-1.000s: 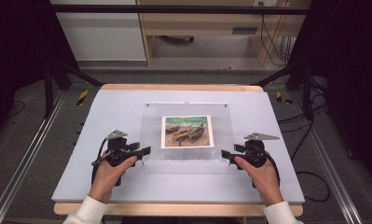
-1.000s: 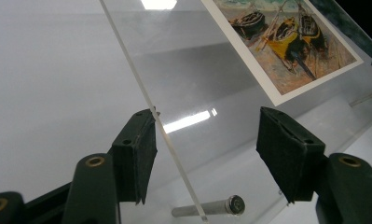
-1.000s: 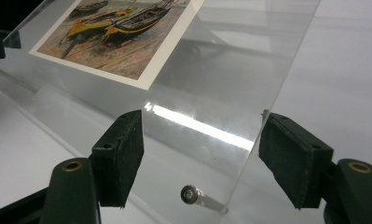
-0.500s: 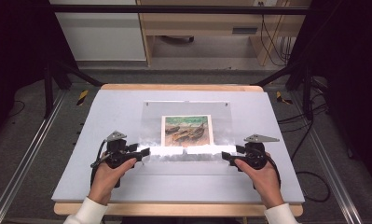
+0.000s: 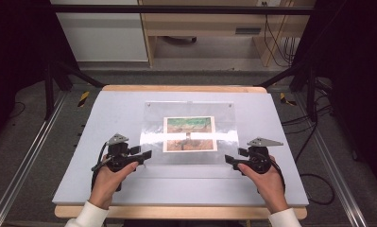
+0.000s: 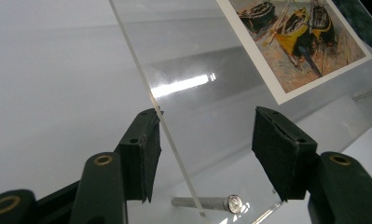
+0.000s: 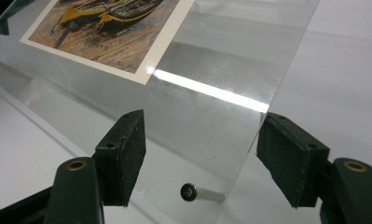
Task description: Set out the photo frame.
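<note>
Pale grey tabletop (image 5: 106, 118) on a wooden bench, dark floor and black frame legs around, light cabinets beyond.

At near left, left hand (image 5: 111, 182) gripping left gripper (image 5: 145, 154), jaws pointing right toward the left edge of a clear acrylic sheet (image 5: 153, 123). From the left gripper view: left gripper (image 6: 204, 154) spread wide, jaws set either side of the sheet's thin edge (image 6: 141, 79), left jaw close against that edge, right jaw apart from the pane; actual contact cannot be told. Small metal pin (image 6: 207, 203) low between the jaws, under the sheet's near corner.

At centre, acrylic sheet with a bright glare band across it, covering a boat print (image 5: 189, 134) with white border. Same boat print (image 6: 300, 42) at upper right of the left gripper view: yellow and dark boats on sand.

At near right, right hand (image 5: 267, 182) gripping right gripper (image 5: 229, 160), jaws pointing left at the sheet's right edge. From the right gripper view: right gripper (image 7: 202, 154) spread wide, jaws astride the sheet's edge (image 7: 286, 60), touching nothing clearly. Metal pin (image 7: 200, 192) between the jaws beneath the pane; boat print (image 7: 113, 28) at upper left.
</note>
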